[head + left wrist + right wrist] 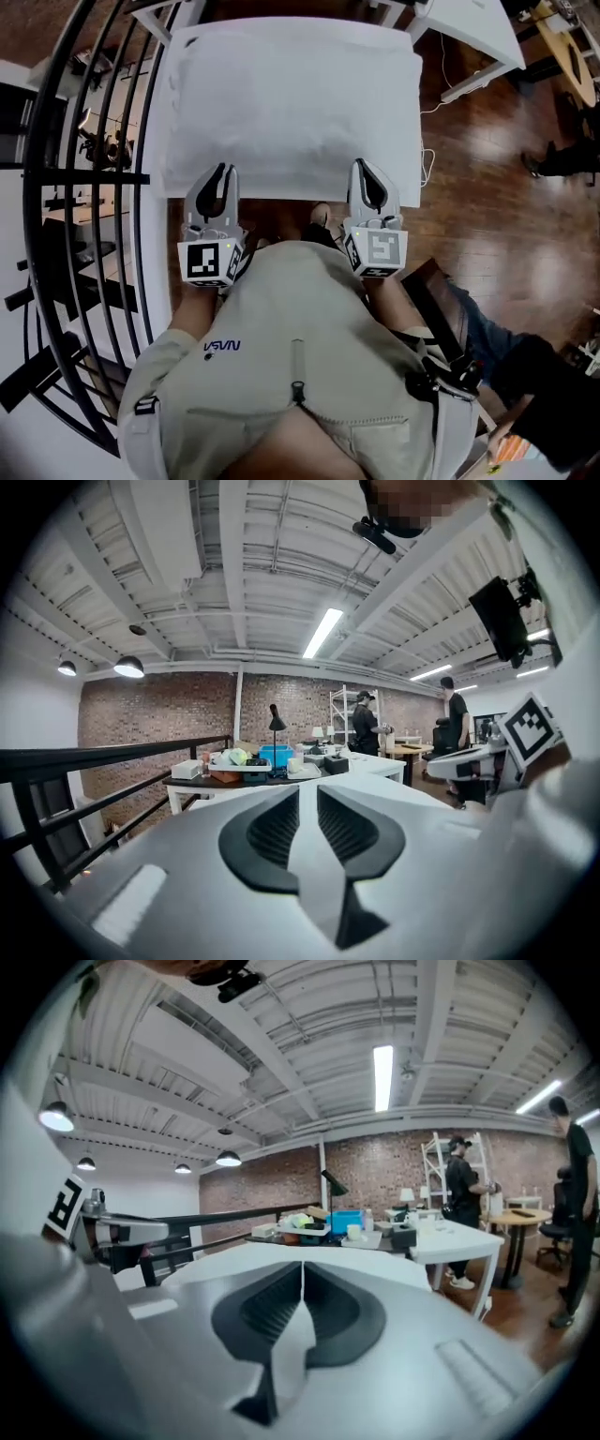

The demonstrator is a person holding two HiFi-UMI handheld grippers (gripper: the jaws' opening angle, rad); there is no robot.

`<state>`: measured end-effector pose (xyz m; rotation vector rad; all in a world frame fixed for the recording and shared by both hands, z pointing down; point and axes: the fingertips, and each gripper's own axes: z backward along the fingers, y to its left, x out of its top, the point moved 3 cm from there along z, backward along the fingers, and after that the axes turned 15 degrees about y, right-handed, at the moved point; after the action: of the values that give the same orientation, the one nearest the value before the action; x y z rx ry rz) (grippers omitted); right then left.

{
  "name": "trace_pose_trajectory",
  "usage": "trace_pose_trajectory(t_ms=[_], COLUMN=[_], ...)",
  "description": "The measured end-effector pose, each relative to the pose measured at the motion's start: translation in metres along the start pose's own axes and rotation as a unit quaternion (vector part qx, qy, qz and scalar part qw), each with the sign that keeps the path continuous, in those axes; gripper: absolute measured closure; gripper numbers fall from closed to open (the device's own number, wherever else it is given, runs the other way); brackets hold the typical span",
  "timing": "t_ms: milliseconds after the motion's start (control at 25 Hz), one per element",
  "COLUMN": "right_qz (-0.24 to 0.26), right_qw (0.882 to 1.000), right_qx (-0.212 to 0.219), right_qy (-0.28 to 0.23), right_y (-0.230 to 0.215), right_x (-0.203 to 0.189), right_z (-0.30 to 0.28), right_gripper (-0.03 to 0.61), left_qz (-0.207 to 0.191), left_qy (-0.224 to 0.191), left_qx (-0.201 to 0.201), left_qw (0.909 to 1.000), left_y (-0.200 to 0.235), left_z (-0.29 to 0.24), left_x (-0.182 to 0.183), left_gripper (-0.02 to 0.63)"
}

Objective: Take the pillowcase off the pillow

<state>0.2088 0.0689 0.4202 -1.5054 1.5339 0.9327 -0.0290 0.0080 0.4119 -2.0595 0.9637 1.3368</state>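
Observation:
A white pillow in its pillowcase (291,103) lies flat on a white table (180,21) in front of me. Both grippers sit at its near edge. My left gripper (221,172) is at the near left corner, and the left gripper view shows a strip of white pillowcase fabric (309,855) pinched between its dark pads (274,832). My right gripper (365,169) is at the near right part of the edge. In the right gripper view its jaws (302,1283) meet with a fold of white fabric (286,1349) caught between them.
A black metal railing (94,187) runs along the left. A second white table (473,33) stands at the back right over a wood floor with a white cable (429,159). Beyond the pillow are a cluttered table (246,766) and standing people (362,722).

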Motion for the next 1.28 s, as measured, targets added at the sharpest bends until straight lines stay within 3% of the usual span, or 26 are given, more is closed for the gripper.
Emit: trace_pose_trajectory(t_ms=[240,440,600,760,840,920,960,1000,1040,1280], right_qz=[0.035,0.090,0.126,0.181,0.189,0.188,0.187,0.186,0.184,0.160], right_qw=[0.998,0.991,0.979,0.957,0.955,0.958,0.961,0.964,0.966,0.979], right_qx=[0.041,0.016,-0.013,-0.047,-0.056,-0.055,-0.055,-0.057,-0.058,-0.052], right_qy=[0.038,0.099,0.162,0.220,0.223,0.207,0.195,0.182,0.171,0.116], right_y=[-0.022,-0.020,-0.015,-0.011,-0.013,-0.013,-0.013,-0.013,-0.013,-0.022], right_x=[-0.016,-0.050,-0.084,-0.110,-0.108,-0.099,-0.092,-0.083,-0.073,-0.003], right_z=[-0.034,-0.052,-0.068,-0.089,-0.094,-0.093,-0.090,-0.087,-0.084,-0.066], right_gripper=[0.396,0.288,0.259,0.262,0.303,0.395,0.448,0.505,0.564,0.570], left_qz=[0.005,-0.006,-0.035,-0.076,-0.097,-0.115,-0.120,-0.120,-0.115,-0.105], left_qy=[0.049,0.099,0.138,0.196,0.199,0.194,0.186,0.177,0.168,0.123], left_qx=[0.026,0.033,-0.001,-0.034,-0.039,-0.044,-0.043,-0.043,-0.044,-0.048], left_qw=[0.9984,0.9946,0.9898,0.9772,0.9743,0.9733,0.9742,0.9759,0.9781,0.9857], left_y=[0.008,0.043,0.057,0.055,0.049,0.044,0.044,0.045,0.047,0.054], left_z=[-0.022,-0.039,-0.070,-0.101,-0.111,-0.115,-0.115,-0.114,-0.112,-0.103], left_x=[-0.023,-0.065,-0.093,-0.127,-0.130,-0.120,-0.111,-0.101,-0.089,-0.010], left_gripper=[0.433,0.357,0.314,0.304,0.315,0.393,0.459,0.568,0.596,0.603])
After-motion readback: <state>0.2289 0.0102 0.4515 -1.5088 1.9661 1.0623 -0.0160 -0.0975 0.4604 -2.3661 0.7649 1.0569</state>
